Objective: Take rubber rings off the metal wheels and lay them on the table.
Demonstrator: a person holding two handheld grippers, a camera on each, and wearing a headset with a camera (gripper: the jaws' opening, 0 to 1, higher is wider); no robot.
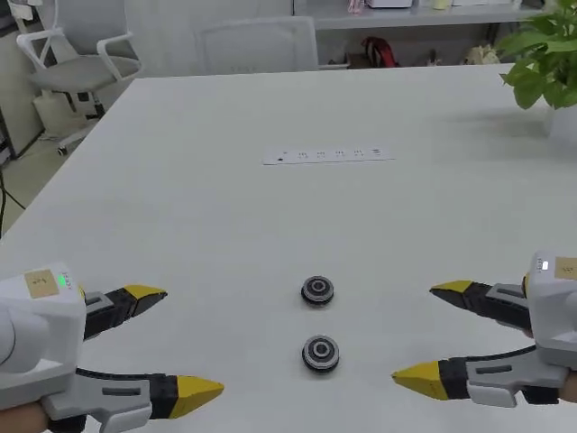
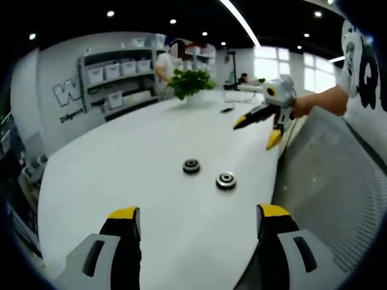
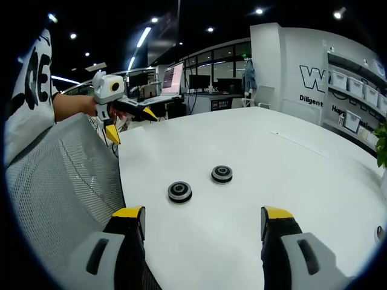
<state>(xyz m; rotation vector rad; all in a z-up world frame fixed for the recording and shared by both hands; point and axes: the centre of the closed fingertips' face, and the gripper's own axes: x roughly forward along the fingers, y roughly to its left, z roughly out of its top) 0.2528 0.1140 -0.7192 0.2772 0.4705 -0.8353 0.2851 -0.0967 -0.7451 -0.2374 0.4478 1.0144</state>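
The far wheel (image 1: 317, 290) and near wheel (image 1: 321, 353) lie flat on the white surface (image 1: 180, 198), axles pointing straight up, one behind the other and apart. The dark rubber rings (image 1: 307, 354) are on them. Bare surface lies open all around, with a socket strip (image 1: 329, 156) well beyond. The left claw (image 1: 171, 343) and right claw (image 1: 428, 334) are spread wide and empty, flanking the wheels without touching.

The white wall (image 3: 284, 60), upper right of the right gripper view, bears a large "W" above "Diligent"; smaller print is unreadable.
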